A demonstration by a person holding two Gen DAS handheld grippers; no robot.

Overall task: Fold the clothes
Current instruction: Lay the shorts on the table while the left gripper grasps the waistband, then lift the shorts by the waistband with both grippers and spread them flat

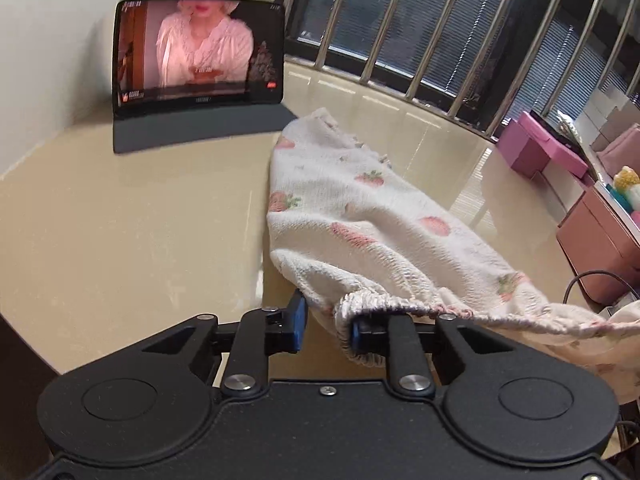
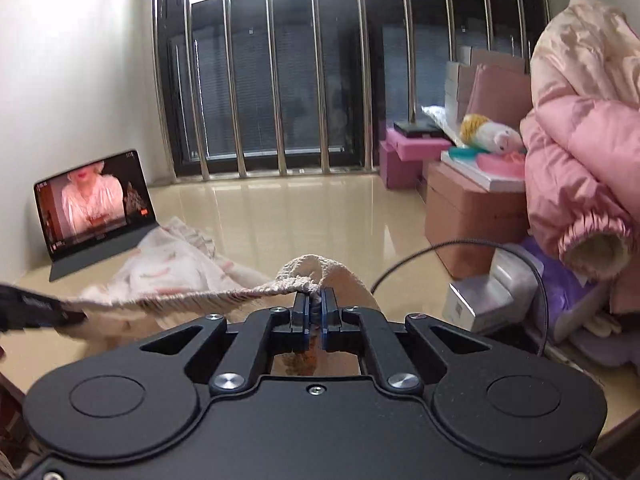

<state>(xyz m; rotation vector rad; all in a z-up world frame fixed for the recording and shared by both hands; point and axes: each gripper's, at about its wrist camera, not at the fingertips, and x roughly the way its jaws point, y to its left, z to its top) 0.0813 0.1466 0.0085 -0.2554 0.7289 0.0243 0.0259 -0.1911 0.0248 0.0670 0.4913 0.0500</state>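
Strawberry-print garment [image 1: 360, 216] stretches by its gathered waistband between both tools at lower center. The left gripper [image 1: 325, 326] is spread, the band draped over one finger, while the right gripper [image 2: 315, 314] is pinched tight on it. Beyond, the cloth trails over the cream surface [image 1: 120, 220] toward the tablet [image 1: 198, 52] at upper left.

Right gripper [image 2: 315, 312] jaws pinch the strawberry-print garment's [image 2: 180, 268] gathered waistband.

Daylight through the window [image 2: 276, 80] glares off the tabletop [image 2: 280, 208]; fisheye-bent edges, slight blur.
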